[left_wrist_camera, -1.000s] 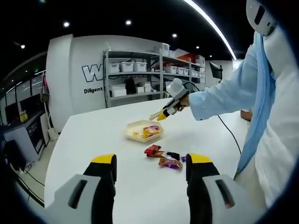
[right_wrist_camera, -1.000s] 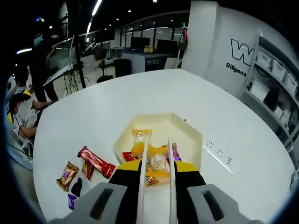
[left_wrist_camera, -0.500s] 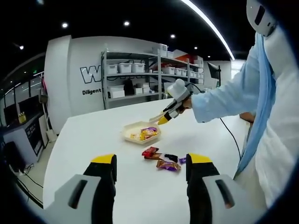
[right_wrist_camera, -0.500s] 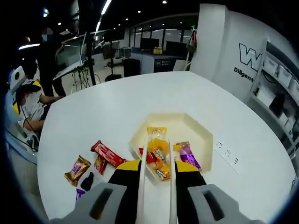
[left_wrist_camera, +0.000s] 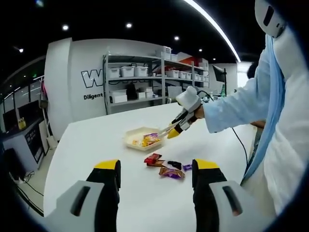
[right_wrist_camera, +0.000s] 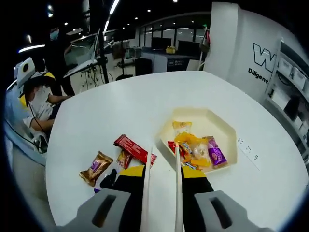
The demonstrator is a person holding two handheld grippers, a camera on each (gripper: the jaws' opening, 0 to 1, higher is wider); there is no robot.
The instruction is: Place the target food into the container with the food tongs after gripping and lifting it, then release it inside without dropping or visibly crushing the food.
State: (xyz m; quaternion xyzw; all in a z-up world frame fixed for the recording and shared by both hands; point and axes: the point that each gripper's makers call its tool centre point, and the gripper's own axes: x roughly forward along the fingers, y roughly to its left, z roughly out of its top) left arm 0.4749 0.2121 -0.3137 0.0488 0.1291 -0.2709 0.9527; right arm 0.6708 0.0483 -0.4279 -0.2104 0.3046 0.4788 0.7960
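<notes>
My right claw [right_wrist_camera: 161, 186] carries the food tongs [right_wrist_camera: 161, 193], two thin white blades running up from btw its yellow-tipped jaws; the blades stand a little apart w/ nothing btw them, only bare desk [right_wrist_camera: 120, 106]. The jaws themselves sit pressed on the tongs' arms. Tong tips hang over the desk just short of the cream tray [right_wrist_camera: 219, 126], which lies ahead and to the right of them. Inside the tray: a pile of wrapped snacks [right_wrist_camera: 193, 147], yellow and orange packs w/ a purple one [right_wrist_camera: 216, 153] at the right side. Left of the tips, loose on the desk, a red bar [right_wrist_camera: 131, 148], a smaller orange-red pack touching it, a gold-brown pack [right_wrist_camera: 96, 167] and a dark one [right_wrist_camera: 109, 179] near my claw's body. In the left gripper view my left claw [left_wrist_camera: 157, 169] has jaws wide apart, holding nothing, well back from everything. From there I see the right claw [left_wrist_camera: 176, 130] w/ the tongs [left_wrist_camera: 166, 129] reaching over the tray's [left_wrist_camera: 137, 133] near-right edge, my pale-blue sleeve [left_wrist_camera: 236, 104] behind it. The loose packs [left_wrist_camera: 166, 166] lie on the desk [left_wrist_camera: 96, 145] btw the tray and my left claw. Shelves w/ bins [left_wrist_camera: 145, 79] stand at the back wall.
</notes>
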